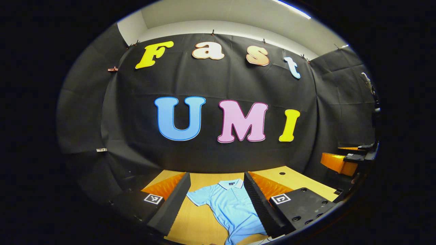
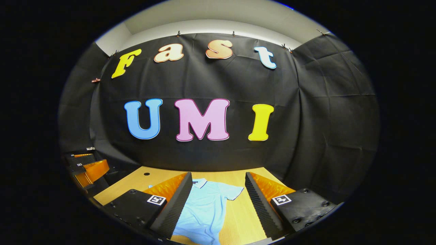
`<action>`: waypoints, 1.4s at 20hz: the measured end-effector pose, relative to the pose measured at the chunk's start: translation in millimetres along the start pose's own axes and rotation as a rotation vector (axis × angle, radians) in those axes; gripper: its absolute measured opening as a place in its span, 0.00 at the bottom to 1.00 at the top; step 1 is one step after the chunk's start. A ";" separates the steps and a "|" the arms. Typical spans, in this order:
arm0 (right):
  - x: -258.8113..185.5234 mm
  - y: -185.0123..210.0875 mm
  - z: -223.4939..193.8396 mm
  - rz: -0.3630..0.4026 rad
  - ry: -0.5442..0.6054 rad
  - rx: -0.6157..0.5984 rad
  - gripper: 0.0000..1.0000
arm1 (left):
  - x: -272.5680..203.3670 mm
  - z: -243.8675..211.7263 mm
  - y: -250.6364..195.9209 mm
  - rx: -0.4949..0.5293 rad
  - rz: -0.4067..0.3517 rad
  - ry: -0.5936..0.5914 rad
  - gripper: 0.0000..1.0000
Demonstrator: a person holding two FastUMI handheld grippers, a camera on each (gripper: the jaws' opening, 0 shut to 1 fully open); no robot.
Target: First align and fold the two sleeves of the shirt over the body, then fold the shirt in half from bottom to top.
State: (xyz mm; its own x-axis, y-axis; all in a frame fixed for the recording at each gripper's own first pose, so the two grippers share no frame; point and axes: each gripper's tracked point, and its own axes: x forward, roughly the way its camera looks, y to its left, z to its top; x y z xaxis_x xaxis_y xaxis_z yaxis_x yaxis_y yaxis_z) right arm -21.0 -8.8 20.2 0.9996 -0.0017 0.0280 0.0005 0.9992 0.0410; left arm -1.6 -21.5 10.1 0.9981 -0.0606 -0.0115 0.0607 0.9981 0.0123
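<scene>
A light blue polo shirt (image 1: 230, 207) lies flat on the wooden table (image 1: 201, 221), collar toward the back wall. In the left gripper view its left sleeve spreads out, and its right side is hidden behind a finger. My left gripper (image 1: 217, 174) hovers open above it, jaws wide apart and empty. In the right gripper view the shirt (image 2: 204, 207) shows its right sleeve spread, while its left side sits behind a finger. Above the shirt my right gripper (image 2: 218, 174) is open too, with nothing between its fingers.
The right gripper (image 1: 347, 160) shows at the right edge of the left gripper view. The left gripper (image 2: 85, 166) shows at the left edge of the right gripper view. The table (image 2: 238, 217) ends at the black cloth wall. A small dark hole (image 2: 146, 174) marks the tabletop.
</scene>
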 end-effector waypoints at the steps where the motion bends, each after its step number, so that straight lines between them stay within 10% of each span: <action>1: 2.9 -4.4 -2.0 -0.006 0.002 -0.007 0.96 | 1.7 1.0 -2.0 0.003 0.003 -0.006 0.99; 28: 138.4 -39.5 -83.7 0.079 0.160 -0.032 0.97 | 55.6 -50.4 -29.7 -0.009 0.062 0.113 0.99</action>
State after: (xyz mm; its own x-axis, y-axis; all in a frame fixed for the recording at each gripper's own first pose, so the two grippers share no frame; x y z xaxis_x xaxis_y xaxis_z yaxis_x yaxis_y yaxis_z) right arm 119.7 -45.0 -61.2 0.9883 0.0810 -0.1295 -0.0800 0.9967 0.0127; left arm 51.5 -53.9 -41.3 0.9924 0.0027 -0.1234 -0.0018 1.0000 0.0077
